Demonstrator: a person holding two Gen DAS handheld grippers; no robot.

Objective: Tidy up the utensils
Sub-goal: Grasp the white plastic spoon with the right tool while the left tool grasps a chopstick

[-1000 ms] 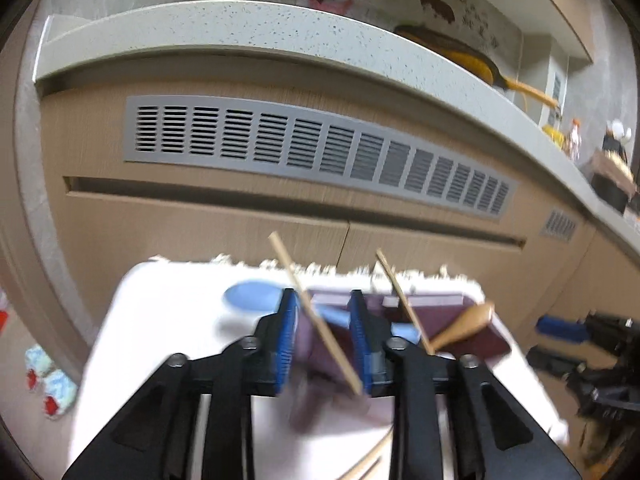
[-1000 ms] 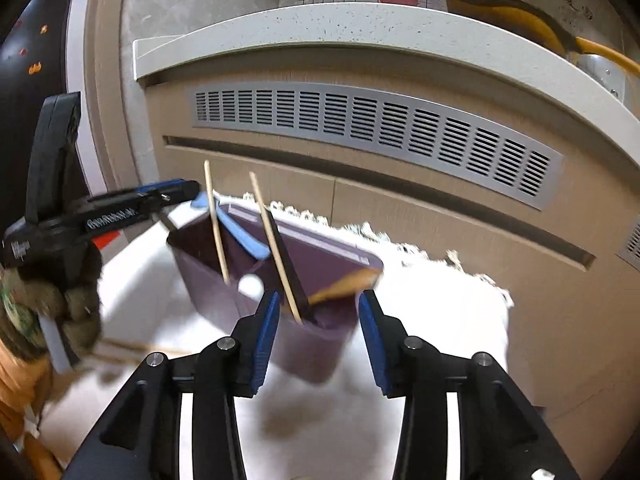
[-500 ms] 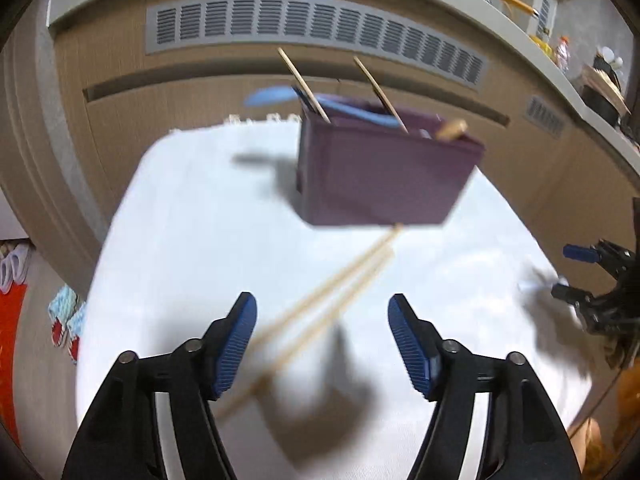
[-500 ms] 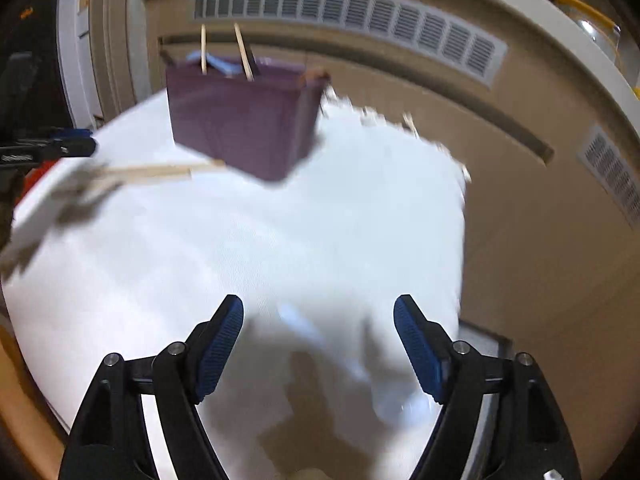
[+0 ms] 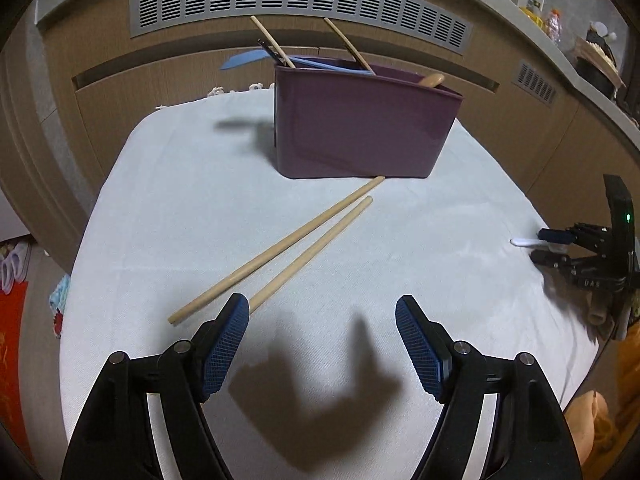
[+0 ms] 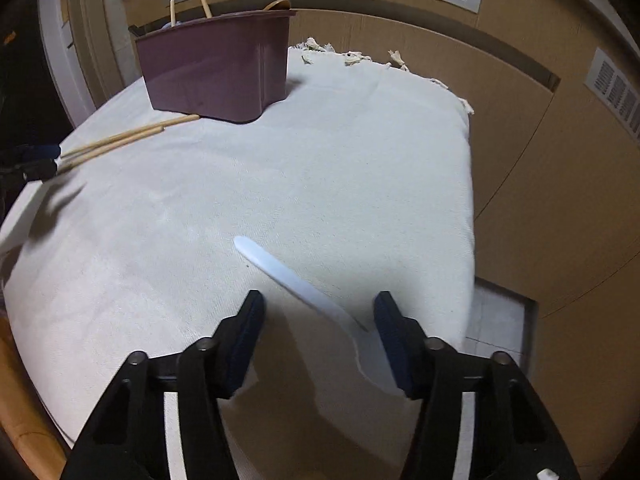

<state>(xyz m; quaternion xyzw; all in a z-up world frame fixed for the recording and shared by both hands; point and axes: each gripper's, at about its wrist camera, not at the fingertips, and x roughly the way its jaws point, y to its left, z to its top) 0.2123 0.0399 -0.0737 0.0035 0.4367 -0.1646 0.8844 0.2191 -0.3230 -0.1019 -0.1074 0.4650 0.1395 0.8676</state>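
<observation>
A purple bin [image 5: 360,124] stands at the far side of the white-clothed table [image 5: 160,200]; it holds chopsticks, a blue spatula [image 5: 244,60] and a wooden spoon [image 5: 432,79]. Two wooden chopsticks [image 5: 288,248] lie on the cloth in front of it. My left gripper [image 5: 322,316] is open just above the chopsticks' near ends. My right gripper [image 6: 318,312] is open around a white plastic spoon [image 6: 296,280] lying on the cloth near the right edge; the spoon's bowl sits by the right finger. The bin [image 6: 220,68] and chopsticks [image 6: 120,140] also show in the right wrist view.
Wooden cabinet fronts with a grey vent grille [image 5: 296,0] stand behind the table under a stone counter. The cloth's fringed edge [image 6: 352,56] hangs at the far side. The table's right edge [image 6: 472,220] drops to the floor.
Both grippers pulled back from the bin and dropped toward the cloth. The left now sits at the chopsticks' near ends; the right now brackets the white spoon.
</observation>
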